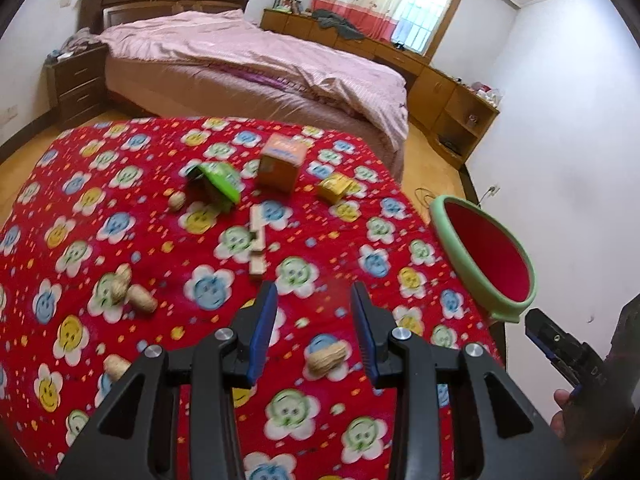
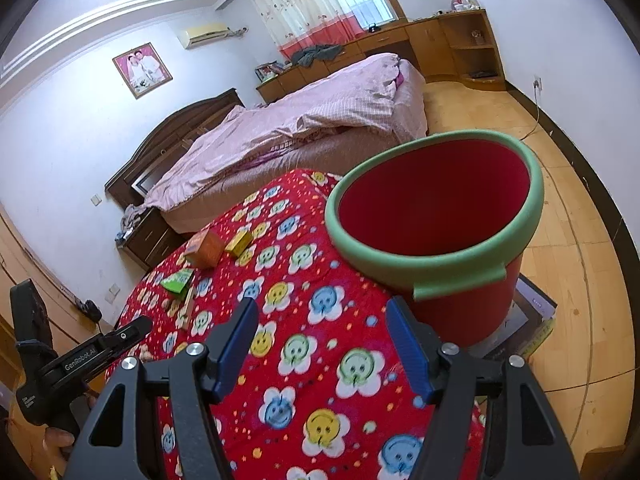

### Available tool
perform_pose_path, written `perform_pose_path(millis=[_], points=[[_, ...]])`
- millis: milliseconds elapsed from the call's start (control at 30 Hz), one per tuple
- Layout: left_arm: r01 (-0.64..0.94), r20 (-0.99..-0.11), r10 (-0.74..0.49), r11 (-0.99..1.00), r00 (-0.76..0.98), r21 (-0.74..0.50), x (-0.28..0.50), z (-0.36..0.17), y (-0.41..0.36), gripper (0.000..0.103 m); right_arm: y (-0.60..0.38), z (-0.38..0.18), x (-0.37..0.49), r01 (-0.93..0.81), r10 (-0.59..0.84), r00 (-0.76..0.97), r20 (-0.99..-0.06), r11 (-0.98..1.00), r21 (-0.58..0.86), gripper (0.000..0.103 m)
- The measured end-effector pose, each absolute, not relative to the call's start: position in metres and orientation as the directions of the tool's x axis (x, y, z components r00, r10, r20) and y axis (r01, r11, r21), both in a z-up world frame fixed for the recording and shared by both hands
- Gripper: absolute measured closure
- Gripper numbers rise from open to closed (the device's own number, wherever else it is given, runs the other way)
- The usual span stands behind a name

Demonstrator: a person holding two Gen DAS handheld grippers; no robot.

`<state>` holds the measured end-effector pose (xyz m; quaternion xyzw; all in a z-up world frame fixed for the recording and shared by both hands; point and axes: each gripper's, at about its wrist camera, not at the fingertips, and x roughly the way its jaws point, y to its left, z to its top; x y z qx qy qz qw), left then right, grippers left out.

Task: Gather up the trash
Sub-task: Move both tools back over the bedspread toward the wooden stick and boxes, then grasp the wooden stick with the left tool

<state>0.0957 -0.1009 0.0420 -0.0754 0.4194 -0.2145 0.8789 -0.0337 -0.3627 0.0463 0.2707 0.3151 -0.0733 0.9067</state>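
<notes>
Trash lies on a table under a red flowered cloth [image 1: 168, 360]. Loose peanuts sit at the left [image 1: 122, 278], the near left [image 1: 116, 366] and far back [image 1: 176, 200]. One peanut [image 1: 326, 358] lies on the cloth under my left gripper [image 1: 314, 292], which is open and holds nothing. Farther back are a pale stick [image 1: 258, 246], a green wrapper [image 1: 218, 182], an orange box [image 1: 282, 162] and a yellow packet [image 1: 336, 186]. A red bin with a green rim [image 2: 440, 260] stands at the table's right edge. My right gripper [image 2: 322, 308] hovers open and empty just in front of it.
The bin rests on a box [image 2: 534, 312] beside the table. Behind the table stands a bed with a pink cover [image 1: 248, 64]. Wooden cabinets [image 1: 440, 88] line the far wall. Wood floor [image 2: 568, 240] lies to the right of the bin.
</notes>
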Motion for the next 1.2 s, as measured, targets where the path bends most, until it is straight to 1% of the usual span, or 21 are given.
perform_pose_path(millis=[333,467,800,1033,1100,1167,1200], points=[[0.275,-0.74,-0.405,0.913,0.537,-0.301,0.094,0.018,-0.085,0.065,-0.344,0.036,-0.03,0.282,0.069,0.77,-0.634,0.855,0.435,0.033],[0.265,-0.74,-0.398,0.917,0.543,-0.299,0.101,0.016,-0.084,0.063,-0.342,0.032,-0.028,0.283,0.072,0.762,-0.644,0.857,0.431,0.033],[0.265,-0.76,-0.352,0.933,0.546,-0.243,0.139,0.004,-0.101,0.063,-0.343,0.023,-0.024,0.296,0.078,0.742,-0.666,0.853,0.429,0.033],[0.298,-0.771,-0.298,0.943,0.562,-0.147,0.162,-0.004,-0.122,0.063,-0.346,0.018,-0.02,0.311,0.075,0.731,-0.678,0.849,0.428,0.033],[0.295,-0.775,-0.283,0.947,0.566,-0.13,0.168,-0.007,-0.125,0.065,-0.346,0.016,-0.019,0.314,0.075,0.728,-0.682,0.848,0.428,0.033],[0.292,-0.782,-0.269,0.949,0.562,-0.117,0.174,-0.011,-0.127,0.076,-0.347,0.015,-0.019,0.316,0.074,0.725,-0.684,0.847,0.427,0.033],[0.288,-0.781,-0.265,0.951,0.565,-0.114,0.175,-0.012,-0.128,0.078,-0.348,0.015,-0.018,0.317,0.073,0.724,-0.685,0.847,0.426,0.033]])
